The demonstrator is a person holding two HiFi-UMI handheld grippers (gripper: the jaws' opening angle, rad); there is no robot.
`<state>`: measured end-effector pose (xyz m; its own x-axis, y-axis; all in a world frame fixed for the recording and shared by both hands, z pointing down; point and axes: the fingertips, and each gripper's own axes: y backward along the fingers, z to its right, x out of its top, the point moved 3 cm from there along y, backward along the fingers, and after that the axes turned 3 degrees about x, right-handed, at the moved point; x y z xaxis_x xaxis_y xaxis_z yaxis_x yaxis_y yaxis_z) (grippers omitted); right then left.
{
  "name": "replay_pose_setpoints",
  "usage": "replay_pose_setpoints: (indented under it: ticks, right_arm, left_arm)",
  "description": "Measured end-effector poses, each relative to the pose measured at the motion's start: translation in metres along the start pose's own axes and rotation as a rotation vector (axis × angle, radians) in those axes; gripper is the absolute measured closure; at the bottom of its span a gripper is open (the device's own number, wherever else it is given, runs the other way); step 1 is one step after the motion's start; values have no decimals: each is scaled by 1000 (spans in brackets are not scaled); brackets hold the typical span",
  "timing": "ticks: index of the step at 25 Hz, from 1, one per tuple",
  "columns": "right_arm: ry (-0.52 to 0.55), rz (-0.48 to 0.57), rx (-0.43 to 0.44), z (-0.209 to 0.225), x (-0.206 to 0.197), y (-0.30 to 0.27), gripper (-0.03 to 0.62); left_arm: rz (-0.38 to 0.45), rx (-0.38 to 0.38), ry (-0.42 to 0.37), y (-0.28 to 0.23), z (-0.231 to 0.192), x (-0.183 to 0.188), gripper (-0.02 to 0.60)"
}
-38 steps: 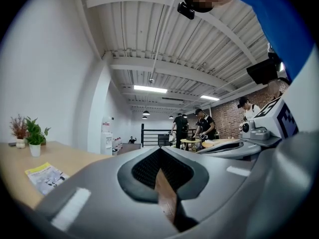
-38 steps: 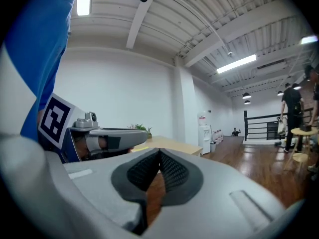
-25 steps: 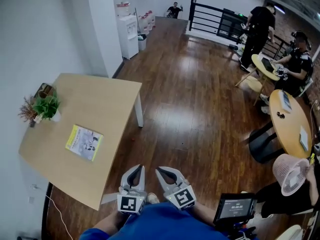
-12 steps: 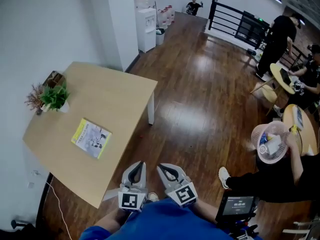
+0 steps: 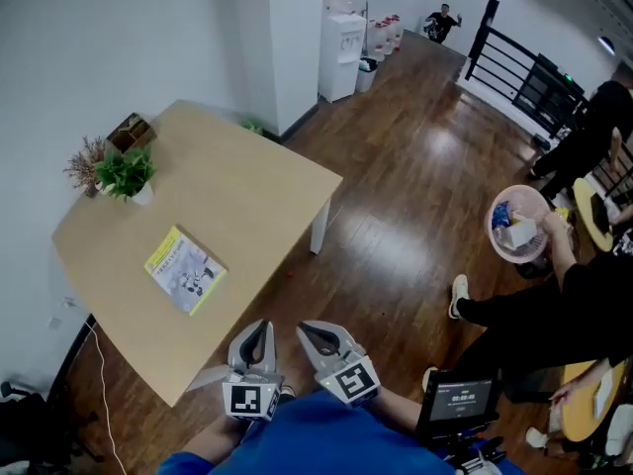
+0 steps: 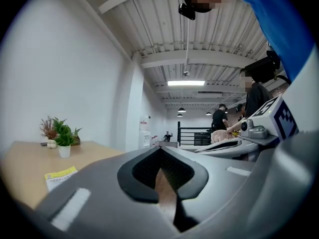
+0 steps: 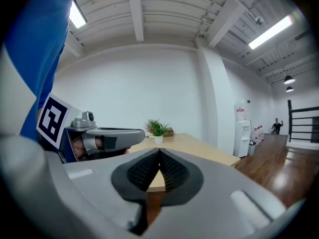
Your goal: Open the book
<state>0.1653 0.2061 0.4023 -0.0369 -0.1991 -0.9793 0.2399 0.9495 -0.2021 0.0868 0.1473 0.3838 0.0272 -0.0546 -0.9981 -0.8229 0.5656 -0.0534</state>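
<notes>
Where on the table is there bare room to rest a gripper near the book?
The widest bare stretch of table runs from the book to the corner above the white leg. A narrower strip lies between the book and the near edge. It is crowded only by the wall, around the potted plant and small box.

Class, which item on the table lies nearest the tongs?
The yellow book, lying flat and closed toward the table's near side. The potted green plant, dried sprigs and small box all sit at the far corner.
</notes>
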Motion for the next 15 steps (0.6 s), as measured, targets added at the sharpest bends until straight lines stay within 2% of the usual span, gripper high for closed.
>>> replay_pose_setpoints:
  ticks: [6,12,15]
  right_arm:
    - [-16,3,182,28,-5,-14,592]
    - [4,-17,381,16,-15,-61,591]
    - [13,-20,462,2,-17,-73,591]
  left_arm:
    - [-31,184,5,-14,2,-10,574]
    - [-58,396,20,-3,-37,-23,574]
    - [-72,470,33,12,-46,-28,575]
